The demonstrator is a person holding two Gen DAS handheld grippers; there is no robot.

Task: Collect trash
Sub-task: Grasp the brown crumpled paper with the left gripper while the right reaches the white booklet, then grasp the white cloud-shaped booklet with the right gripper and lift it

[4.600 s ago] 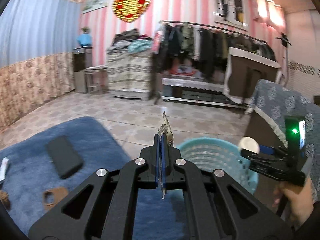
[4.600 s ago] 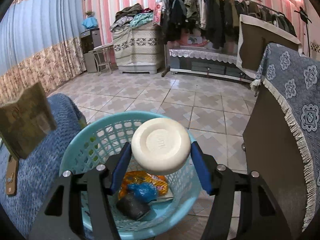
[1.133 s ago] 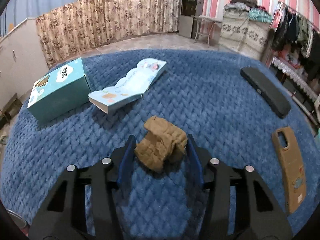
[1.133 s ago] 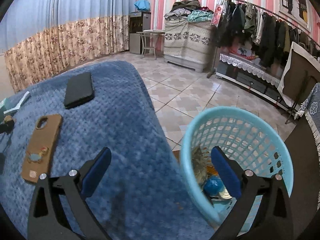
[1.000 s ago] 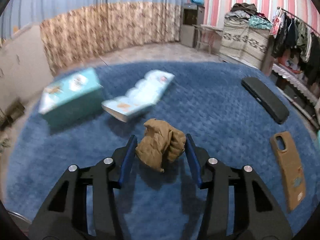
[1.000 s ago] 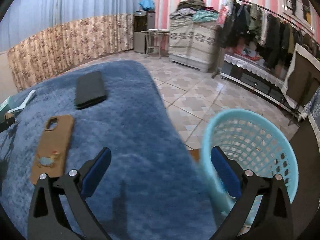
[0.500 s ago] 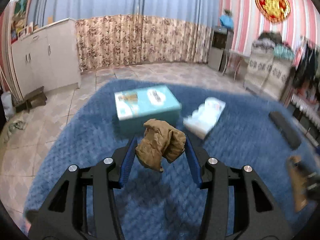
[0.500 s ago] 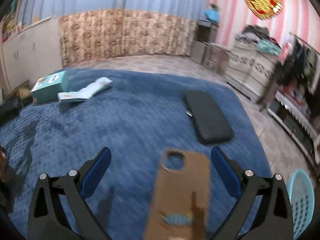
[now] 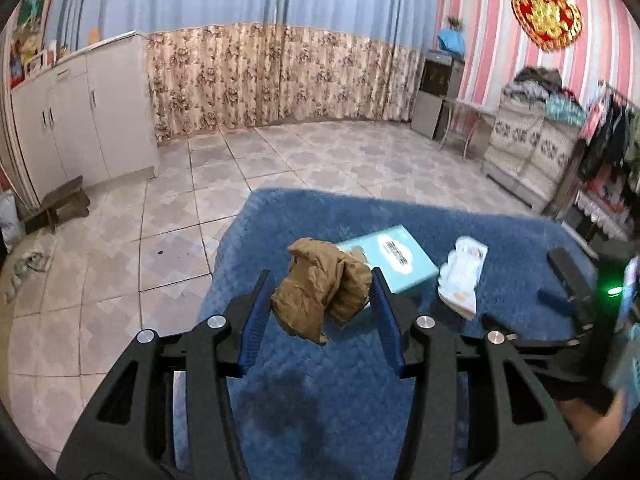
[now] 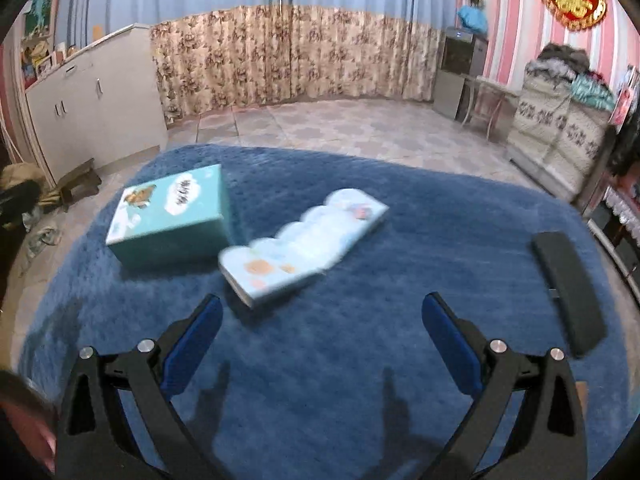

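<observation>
My left gripper (image 9: 322,300) is shut on a crumpled brown paper wad (image 9: 322,290) and holds it lifted above the blue blanket (image 9: 360,400). My right gripper (image 10: 320,332) is open and empty, low over the blue blanket (image 10: 360,360), with a light blue booklet (image 10: 304,240) just beyond its fingertips. The right gripper also shows at the right edge of the left wrist view (image 9: 576,312). The trash basket is out of sight.
A teal box (image 10: 172,216) lies on the blanket left of the booklet, and also shows in the left wrist view (image 9: 390,258). A black case (image 10: 568,288) lies at the blanket's right edge. Tiled floor (image 9: 160,240), white cabinets (image 9: 80,112) and a curtain lie beyond.
My left gripper has lifted the brown wad off the blanket and swung left. My right gripper has swung away from the basket, over the blanket toward the booklet and box.
</observation>
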